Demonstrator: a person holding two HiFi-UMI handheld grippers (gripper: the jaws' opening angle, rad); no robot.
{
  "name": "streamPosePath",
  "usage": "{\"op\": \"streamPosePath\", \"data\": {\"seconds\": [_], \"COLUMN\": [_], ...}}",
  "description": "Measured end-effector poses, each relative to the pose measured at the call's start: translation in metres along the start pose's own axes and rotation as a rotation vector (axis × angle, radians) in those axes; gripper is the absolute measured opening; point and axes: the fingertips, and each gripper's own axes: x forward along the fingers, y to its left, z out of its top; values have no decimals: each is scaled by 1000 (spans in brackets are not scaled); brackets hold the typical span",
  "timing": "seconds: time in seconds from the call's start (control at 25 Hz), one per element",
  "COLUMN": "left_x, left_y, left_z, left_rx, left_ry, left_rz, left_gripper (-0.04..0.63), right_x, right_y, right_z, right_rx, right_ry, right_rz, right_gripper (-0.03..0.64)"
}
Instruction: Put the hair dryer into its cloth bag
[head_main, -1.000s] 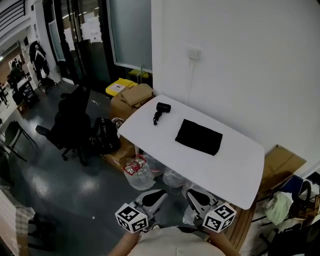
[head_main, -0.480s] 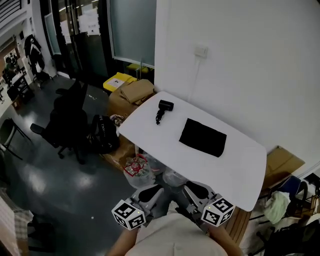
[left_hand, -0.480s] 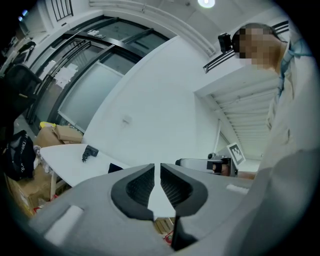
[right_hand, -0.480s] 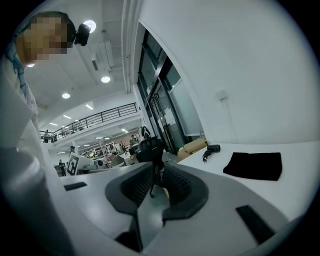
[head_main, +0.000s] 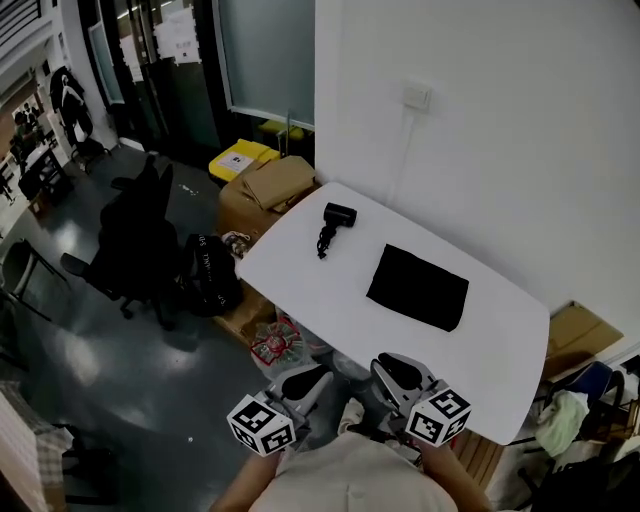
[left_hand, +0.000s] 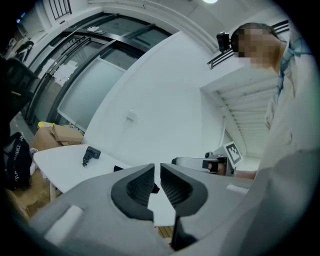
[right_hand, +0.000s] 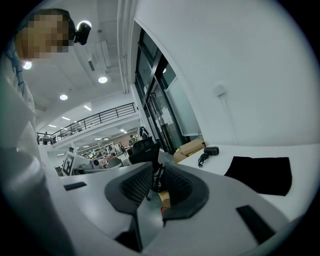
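Note:
A black hair dryer (head_main: 336, 220) with its coiled cord lies at the far left end of the white table (head_main: 310, 285). To its right a black cloth bag (head_main: 418, 288) lies flat. Both grippers hover at the table's near edge, well short of both things. My left gripper (head_main: 305, 384) is shut and empty. On my right gripper (head_main: 397, 371) the jaws are opening, with nothing between them. The left gripper view shows the hair dryer (left_hand: 91, 154) far off beyond the left gripper (left_hand: 157, 170). Past my right gripper (right_hand: 156, 172), its own view shows the hair dryer (right_hand: 210, 150) and the bag (right_hand: 262, 173).
Cardboard boxes (head_main: 268, 186) stand on the floor past the table's left end. A black office chair (head_main: 140, 235) and a black floor bag (head_main: 208, 276) are further left. Plastic bags (head_main: 278, 345) lie under the table. More cardboard (head_main: 575, 335) leans at the right. A wall socket (head_main: 418, 96) sits above.
The table has come nearer in the head view. Both grippers have moved forward to its near edge. The hair dryer and the bag lie as before.

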Motion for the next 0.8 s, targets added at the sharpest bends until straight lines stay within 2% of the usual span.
{"op": "streamPosePath", "data": {"seconds": [0.52,0.8], "left_x": [122,168], "left_y": [46,66], "left_z": [28,27], "left_rx": [10,18], "left_ry": [64,88], "left_rz": [-35,-43], "left_gripper": [41,41], "right_x": [43,60], "right_y": [-105,-155], "right_z": [46,50], "right_rx": [23,33], "right_ry": [8,29], "right_rz": [-1,-15], "right_gripper": [74,73]}}
